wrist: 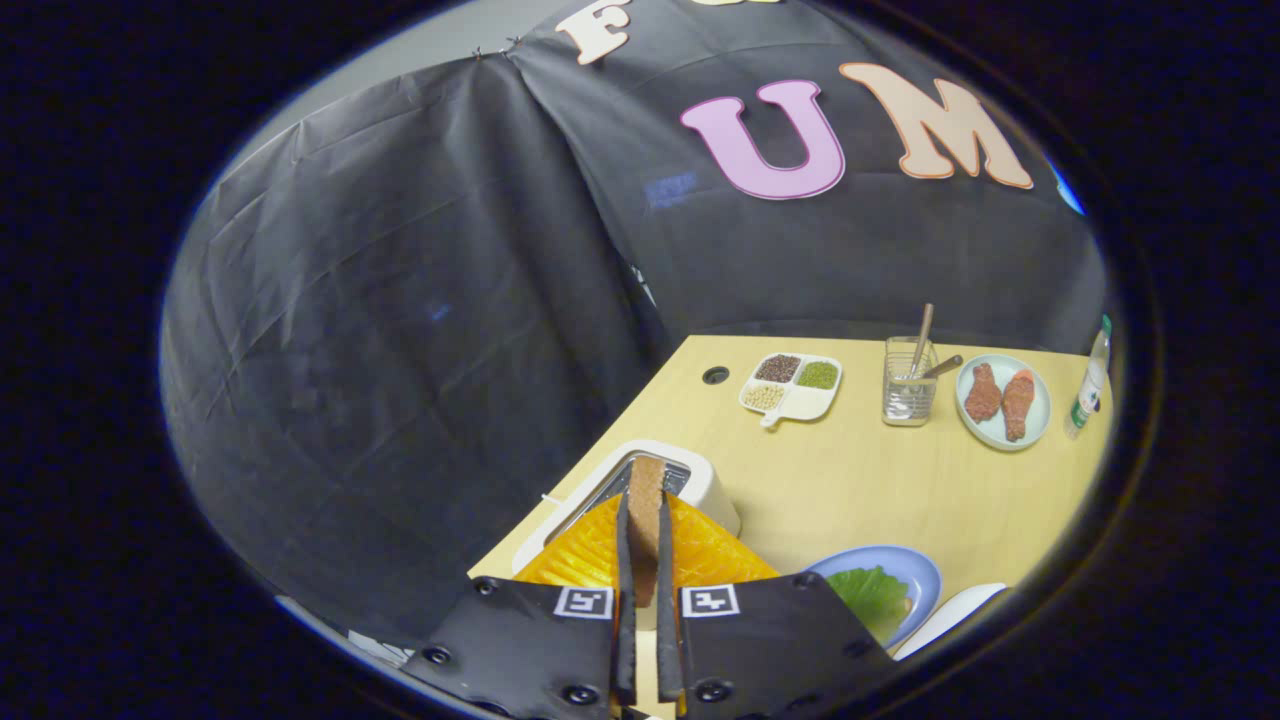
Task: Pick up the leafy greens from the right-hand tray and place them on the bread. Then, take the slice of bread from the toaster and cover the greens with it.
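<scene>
Bread first: we count one slice of bread (646, 505), brown and thin, seen edge-on and standing upright between the two fingers (624, 560) of our gripper (645, 525). Both fingers press on its flat sides, so the jaws are clamped on it. The slice rises a little past the fingertips, and its top edge shows in front of the slot of the one white toaster (700, 482), which sits just beyond the fingers on the pale wooden table (850, 490).

We count one blue plate (925, 570) to the right of the fingers, holding one green leaf (872, 592), crinkled and bright. One white dish (950, 615) lies just beside that plate, mostly cut off, so we cannot tell what it holds.

Farther back stand one divided tray (812, 402) with three fillings, dark, green and pale, and one section bare; one glass cup (908, 395) with two wooden sticks in it; one pale plate (1035, 425) with two reddish-brown pieces of meat (1000, 398); and one bottle (1088, 392) at the table's far right. One dark round hole (716, 375) shows in the tabletop near the tray.
</scene>
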`<state>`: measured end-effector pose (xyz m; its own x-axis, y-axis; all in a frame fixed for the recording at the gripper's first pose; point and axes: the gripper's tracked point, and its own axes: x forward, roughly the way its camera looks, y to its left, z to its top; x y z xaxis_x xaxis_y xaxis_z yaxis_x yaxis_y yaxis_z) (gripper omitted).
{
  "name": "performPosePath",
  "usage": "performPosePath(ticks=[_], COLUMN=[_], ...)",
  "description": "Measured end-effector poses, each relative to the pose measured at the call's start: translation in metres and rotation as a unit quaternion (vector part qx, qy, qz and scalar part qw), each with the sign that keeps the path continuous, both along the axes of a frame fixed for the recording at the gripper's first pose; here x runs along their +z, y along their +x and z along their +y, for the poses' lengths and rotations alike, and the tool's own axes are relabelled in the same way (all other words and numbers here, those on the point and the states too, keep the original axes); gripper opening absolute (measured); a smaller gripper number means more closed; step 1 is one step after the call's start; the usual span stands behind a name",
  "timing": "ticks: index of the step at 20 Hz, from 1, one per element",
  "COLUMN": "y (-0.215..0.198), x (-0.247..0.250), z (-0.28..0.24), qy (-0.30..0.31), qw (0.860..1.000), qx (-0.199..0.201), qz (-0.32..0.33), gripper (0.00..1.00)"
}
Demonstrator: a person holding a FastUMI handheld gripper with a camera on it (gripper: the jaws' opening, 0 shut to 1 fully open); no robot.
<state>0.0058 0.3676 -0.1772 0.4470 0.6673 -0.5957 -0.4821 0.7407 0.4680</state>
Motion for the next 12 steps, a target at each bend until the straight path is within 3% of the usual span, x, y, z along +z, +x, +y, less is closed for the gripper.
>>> performPosePath(ticks=[5, 12], y=[-0.003, -0.009], x=[0.003, -0.037], z=[-0.033, -0.082], qy=[-0.001, -0.013], qw=[1.0, 0.998], qx=[-0.017, -0.051], qz=[-0.006, 0.032], gripper=[0.11, 0.11])
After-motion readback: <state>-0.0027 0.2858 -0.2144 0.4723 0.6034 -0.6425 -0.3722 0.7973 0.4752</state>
